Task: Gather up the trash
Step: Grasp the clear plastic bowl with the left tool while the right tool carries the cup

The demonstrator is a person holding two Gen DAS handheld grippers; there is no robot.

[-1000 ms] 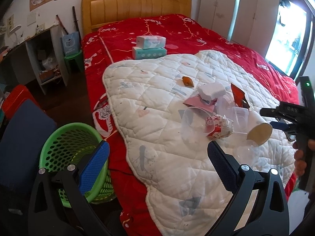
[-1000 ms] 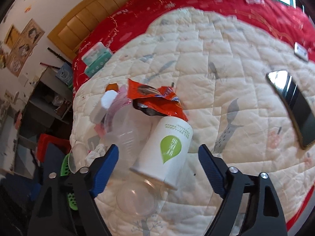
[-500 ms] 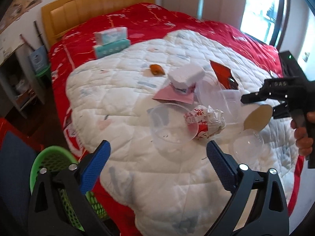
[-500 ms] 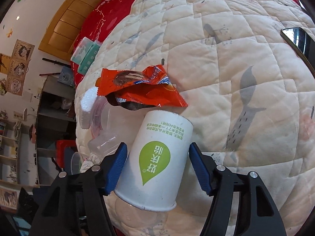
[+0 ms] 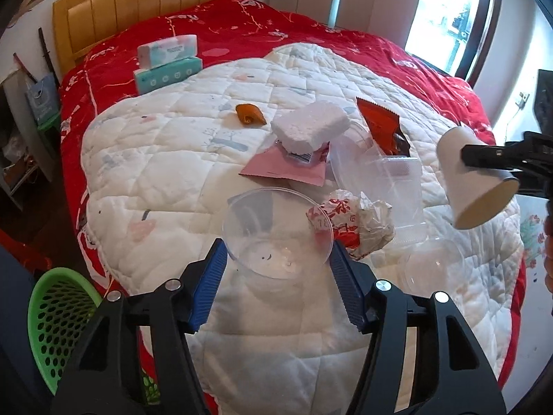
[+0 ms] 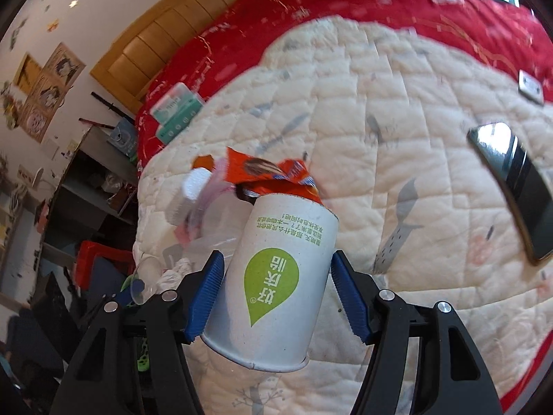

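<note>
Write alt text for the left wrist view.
The left hand-held gripper is closing around a clear plastic bowl on a white quilt strewn with trash. At right, another hand-held gripper holds up a paper cup.

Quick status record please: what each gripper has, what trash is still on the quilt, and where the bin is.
right gripper: shut on the paper cup, lifted off the quilt
left gripper: jaws closing around the clear plastic bowl, pads at its rim
still on quilt: foam block, pink paper, orange wrapper, crumpled red-and-white wrapper, clear containers, small orange scrap
bin: green basket on the floor beside the bed, lower left in the left wrist view
not trash, likely: tissue packs, phone
</note>
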